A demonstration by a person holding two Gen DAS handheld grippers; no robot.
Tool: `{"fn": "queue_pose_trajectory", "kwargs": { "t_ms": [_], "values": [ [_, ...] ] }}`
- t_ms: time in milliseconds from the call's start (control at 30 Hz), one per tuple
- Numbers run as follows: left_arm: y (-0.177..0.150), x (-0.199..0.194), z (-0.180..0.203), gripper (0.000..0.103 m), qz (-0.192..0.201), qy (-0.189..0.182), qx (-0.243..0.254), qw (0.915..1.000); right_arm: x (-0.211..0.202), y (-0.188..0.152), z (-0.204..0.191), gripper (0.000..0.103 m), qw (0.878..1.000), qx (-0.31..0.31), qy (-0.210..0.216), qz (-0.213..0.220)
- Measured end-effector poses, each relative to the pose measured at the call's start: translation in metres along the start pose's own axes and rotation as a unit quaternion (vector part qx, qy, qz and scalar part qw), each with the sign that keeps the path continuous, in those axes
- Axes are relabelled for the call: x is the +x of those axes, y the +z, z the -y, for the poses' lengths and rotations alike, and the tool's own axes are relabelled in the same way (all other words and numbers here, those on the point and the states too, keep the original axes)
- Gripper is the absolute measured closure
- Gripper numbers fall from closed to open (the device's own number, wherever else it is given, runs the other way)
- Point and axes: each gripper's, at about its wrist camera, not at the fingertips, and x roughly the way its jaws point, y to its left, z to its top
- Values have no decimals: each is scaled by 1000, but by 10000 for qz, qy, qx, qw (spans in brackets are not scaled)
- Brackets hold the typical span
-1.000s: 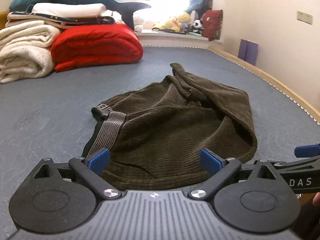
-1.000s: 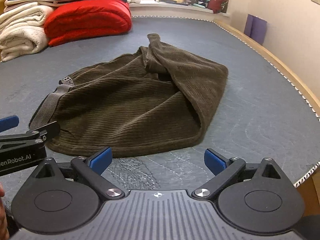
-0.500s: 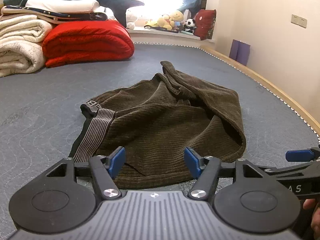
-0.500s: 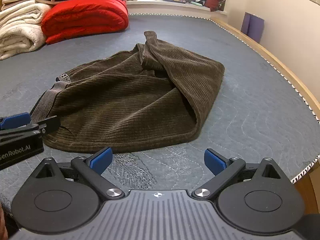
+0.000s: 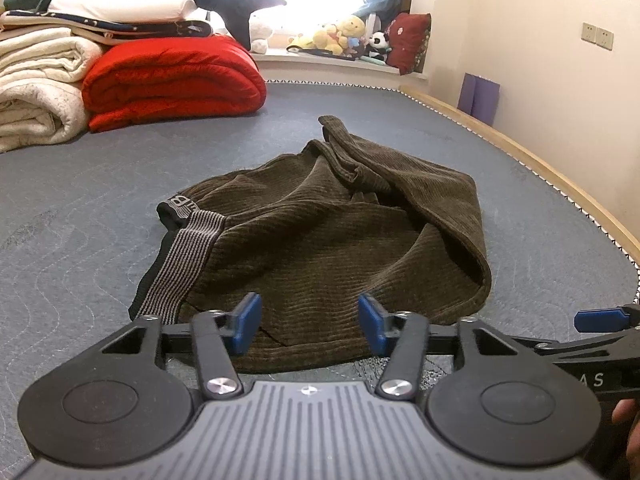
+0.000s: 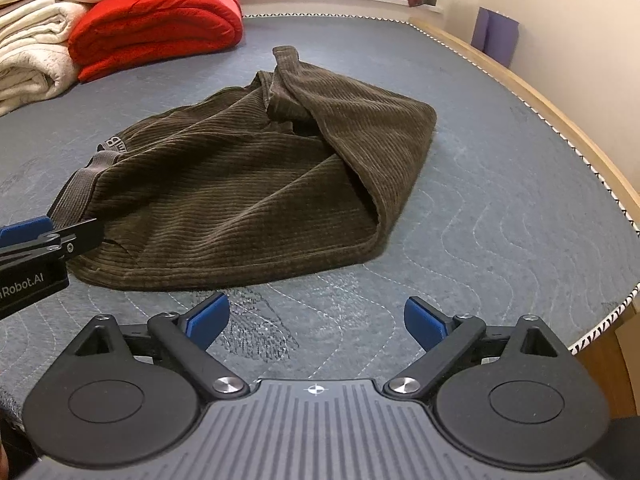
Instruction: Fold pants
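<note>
Grey quilted mat (image 6: 500, 216), brown pants (image 6: 248, 184) just ahead of left tool (image 5: 310, 324), right tool (image 6: 316, 322), both agape

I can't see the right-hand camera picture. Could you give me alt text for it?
Brown corduroy pants lie roughly folded on a grey quilted mat, just beyond the open right gripper, which holds nothing. The left gripper pokes in at the left edge by the waistband; folded red and cream blankets are stacked behind.

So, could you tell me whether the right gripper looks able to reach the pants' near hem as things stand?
Probably yes: the right gripper is open, and only bare mattress lies between it and the pants.
</note>
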Motion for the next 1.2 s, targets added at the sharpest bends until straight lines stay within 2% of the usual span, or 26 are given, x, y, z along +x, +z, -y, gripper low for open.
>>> {"fn": "queue_pose_trajectory", "kwargs": {
  "t_ms": [33,100,167,233,300,367,467,567,667,733,767,800,867,900,933,967,1000,1100,1200],
  "values": [
    [0,1,0,60,-8,-20,14,10000,0,0,1,12,10000,12,-1,5],
    [0,2,-1,94,-37,-101,30,9999,-1,0,3,24,10000,58,-16,52],
    [4,0,-3,99,-53,-193,-23,9998,-2,0,7,55,9998,148,-30,112],
    [13,-7,-11,100,-54,-357,-82,9993,-8,4,17,63,9987,385,97,311],
    [29,-13,-21,100,-29,-434,-27,9991,-14,8,27,63,9968,561,200,525],
    [53,-14,-40,99,-78,-598,-117,9981,-15,16,37,63,9956,697,357,516],
    [96,-1,-73,99,-191,-776,-243,9965,-4,35,48,61,9942,750,708,290],
    [128,29,-111,96,-419,-848,-582,9938,21,58,53,54,9899,910,1075,-153],
    [133,69,-152,89,-517,-785,-1099,9895,58,68,62,54,9808,1382,1219,-639],
    [115,100,-180,88,-662,-669,-1396,9857,80,66,68,54,9789,1546,1007,-881],
    [110,115,-189,89,-1031,-456,-1559,9813,90,63,70,54,9793,1582,842,-940],
    [106,130,-201,88,-1272,-357,-1965,9716,100,58,74,54,9797,1600,672,-1000],
    [102,155,-225,88,-1437,-677,-2857,9451,116,53,79,52,9731,1882,335,-1285],
    [103,165,-230,83,-1470,-732,-3030,9387,122,51,82,53,9678,2125,324,-1311],
    [104,176,-235,79,-1463,-763,-3135,9352,125,51,82,54,9664,2206,309,-1283],
    [103,189,-238,70,-1483,-748,-3148,9345,128,53,82,54,9679,2171,172,-1253],
    [101,200,-239,65,-1533,-722,-3159,9335,132,56,81,54,9703,2080,-28,-1234],
    [87,237,-246,64,-1747,-538,-3387,9230,143,62,88,54,9655,2195,-334,-1361],
    [79,261,-254,61,-1725,-640,-3586,9152,158,60,101,54,9542,2510,-369,-1584]
  ]
}}
